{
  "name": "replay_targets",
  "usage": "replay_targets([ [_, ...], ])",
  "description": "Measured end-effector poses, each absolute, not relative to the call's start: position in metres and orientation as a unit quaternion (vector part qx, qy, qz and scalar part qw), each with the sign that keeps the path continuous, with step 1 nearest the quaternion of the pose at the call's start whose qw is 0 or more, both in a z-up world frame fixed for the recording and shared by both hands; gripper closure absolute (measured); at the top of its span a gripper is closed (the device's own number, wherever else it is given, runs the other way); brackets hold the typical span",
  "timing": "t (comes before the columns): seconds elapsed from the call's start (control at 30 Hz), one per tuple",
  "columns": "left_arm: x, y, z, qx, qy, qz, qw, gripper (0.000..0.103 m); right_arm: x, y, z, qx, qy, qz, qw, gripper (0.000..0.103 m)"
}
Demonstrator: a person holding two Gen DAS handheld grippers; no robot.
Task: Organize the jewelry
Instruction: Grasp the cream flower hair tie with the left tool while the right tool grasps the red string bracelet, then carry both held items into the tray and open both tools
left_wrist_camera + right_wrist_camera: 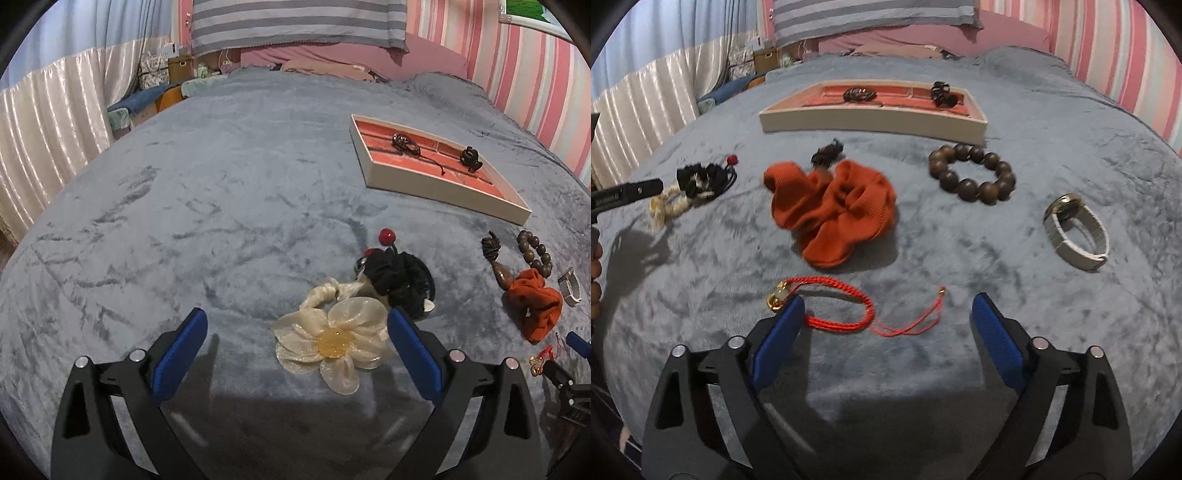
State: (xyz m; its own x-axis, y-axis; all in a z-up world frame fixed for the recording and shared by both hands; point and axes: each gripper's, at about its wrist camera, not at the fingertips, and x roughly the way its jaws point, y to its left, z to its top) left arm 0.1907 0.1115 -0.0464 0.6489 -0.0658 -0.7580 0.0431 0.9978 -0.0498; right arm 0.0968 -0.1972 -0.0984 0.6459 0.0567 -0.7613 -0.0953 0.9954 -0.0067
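Two sets of tongs work over a grey plush bed [184, 206]; from the left wrist view, the left tongs [297, 332] stand wide open and grip nothing, with a cream flower hair tie [332, 341] lying between the blue pads, nearer the pad at 3 o'clock; a black scrunchie [400, 280] touches the flower at its 1 o'clock, a red bead [386, 235] just beyond it; the jewelry tray [443, 188] with its coral lining sits well apart at 1 o'clock, holding a dark cord bracelet [406, 144] and a dark claw clip [470, 158] in separate sections; at 3 o'clock lie an orange scrunchie [535, 301], a wooden bead bracelet [537, 251] and a grey band bracelet [569, 286].

From the right wrist view, the right tongs [888, 319] are likewise spread wide and hold nothing; a red cord bracelet [846, 310] with a gold charm lies between the pads, its loop touching the pad at 9 o'clock; the orange scrunchie [831, 206] lies at 12 o'clock, the wooden bead bracelet [971, 171] at 1 o'clock, the grey band bracelet [1078, 230] at 2 o'clock; the jewelry tray [871, 120] sits beyond them all; the black scrunchie [701, 179] and the cream flower hair tie [668, 206] lie at 10 o'clock, beside a finger of the left tongs [628, 194].
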Motion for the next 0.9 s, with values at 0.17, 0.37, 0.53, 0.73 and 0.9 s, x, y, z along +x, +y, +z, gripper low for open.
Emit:
replay_targets([
  [0.17, 0.203, 0.113, -0.058, -0.018, 0.432, -0.034, 0.901, 0.008, 0.1, -0.197, -0.103, -0.018, 0.417, 0.046, 0.907, 0.032],
  [0.37, 0.208, 0.109, -0.069, -0.015, 0.451, -0.043, 0.891, 0.026, 0.103, -0.199, -0.105, -0.013, 0.415, 0.048, 0.909, 0.045],
  [0.53, 0.206, 0.102, -0.072, 0.005, 0.449, -0.047, 0.892, 0.041, 0.104, -0.193, -0.105, -0.026, 0.412, 0.052, 0.909, 0.059],
  [0.73, 0.204, 0.102, -0.073, 0.01, 0.445, -0.042, 0.895, 0.054, 0.105, -0.19, -0.106, -0.027, 0.406, 0.063, 0.911, 0.079],
  [0.9, 0.201, 0.104, -0.073, 0.013, 0.439, -0.03, 0.898, 0.066, 0.104, -0.193, -0.105, -0.013, 0.403, 0.072, 0.912, 0.094],
])
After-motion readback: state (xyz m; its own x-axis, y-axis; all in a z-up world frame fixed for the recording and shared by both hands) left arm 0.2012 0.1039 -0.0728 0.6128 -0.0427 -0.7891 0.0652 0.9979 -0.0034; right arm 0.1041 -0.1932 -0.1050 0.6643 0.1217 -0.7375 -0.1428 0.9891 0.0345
